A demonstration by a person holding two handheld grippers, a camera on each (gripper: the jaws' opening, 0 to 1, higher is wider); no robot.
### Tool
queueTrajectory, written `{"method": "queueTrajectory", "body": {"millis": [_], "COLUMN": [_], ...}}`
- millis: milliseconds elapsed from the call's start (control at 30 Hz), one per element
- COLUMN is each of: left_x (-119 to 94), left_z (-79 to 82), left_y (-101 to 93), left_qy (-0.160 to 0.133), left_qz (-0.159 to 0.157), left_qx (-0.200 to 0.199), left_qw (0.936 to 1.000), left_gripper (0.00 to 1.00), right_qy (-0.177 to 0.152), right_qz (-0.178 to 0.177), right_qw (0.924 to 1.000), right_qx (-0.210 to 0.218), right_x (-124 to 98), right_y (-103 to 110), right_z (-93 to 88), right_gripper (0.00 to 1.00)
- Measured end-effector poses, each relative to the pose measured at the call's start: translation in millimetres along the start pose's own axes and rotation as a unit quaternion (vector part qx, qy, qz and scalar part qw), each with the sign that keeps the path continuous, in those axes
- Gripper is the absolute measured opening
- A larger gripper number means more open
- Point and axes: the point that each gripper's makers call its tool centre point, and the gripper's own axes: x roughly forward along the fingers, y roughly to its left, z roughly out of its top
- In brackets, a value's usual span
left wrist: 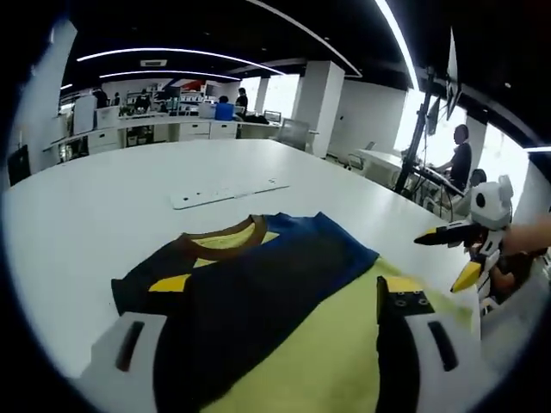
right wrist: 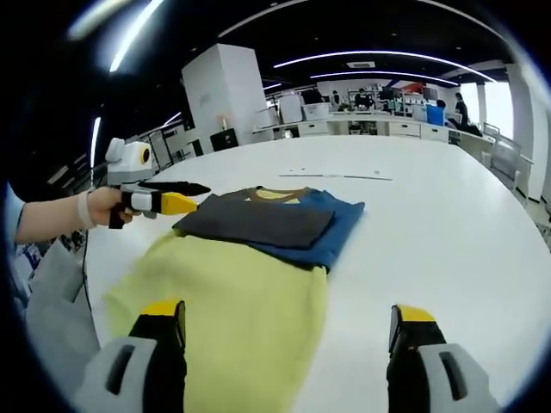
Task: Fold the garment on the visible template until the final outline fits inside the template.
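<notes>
Garment (right wrist: 250, 258) lying flat on white worktop (right wrist: 430, 224), partly folded: dark and blue sleeve panels turned in across the chest, yellow lower body spread toward the cameras. Collar (left wrist: 219, 243) pointing away toward far edge of worktop, hem nearest; long axis running from near to far. No template outline discernible beneath the cloth; cannot tell whether outline fits.

Left gripper (right wrist: 182, 196), seen at left of right gripper view, held in a hand (right wrist: 108, 206), tips close together beside the shoulder edge; in its own view, jaws wide apart and empty over the yellow body. Right gripper (right wrist: 288, 331) likewise wide apart, empty, poised at the hem with one jaw over yellow cloth and the other over bare worktop.

Step judged in hand: sleeve folds done, lengthwise fold pending. Next move judged to call for seizing both hem corners and carrying them toward the collar, edges square. Pale strip (left wrist: 225, 193) lying beyond the collar, apart.
</notes>
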Motion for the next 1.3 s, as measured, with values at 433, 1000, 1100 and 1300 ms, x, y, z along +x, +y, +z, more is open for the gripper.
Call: {"method": "queueTrajectory", "body": {"millis": [433, 1000, 1100, 1300], "left_x": [-70.3, -151.3, -158.4, -167.4], "left_z": [-41.7, -109.6, -113.2, -119.4], "left_y": [21.0, 12.6, 12.3, 0.6], "left_qy": [0.018, 0.067, 0.070, 0.080], "left_qz": [0.026, 0.022, 0.024, 0.010], "left_qx": [0.001, -0.015, -0.015, -0.009], "left_qw": [0.9995, 0.9974, 0.9972, 0.9967], "left_gripper": [0.82, 0.81, 0.80, 0.82], "right_qy": [0.008, 0.064, 0.068, 0.077], "right_qz": [0.008, 0.034, 0.033, 0.049], "right_qw": [0.9997, 0.9971, 0.9969, 0.9957], "right_qx": [-0.020, -0.027, -0.024, -0.016], "right_x": [-14.9, -50.1, -54.2, -62.6], "right_y": [10.1, 28.8, 28.7, 35.3], "right_z": [-2.1, -59.7, -63.4, -68.3], "right_gripper": [0.95, 0.80, 0.79, 0.72]}}
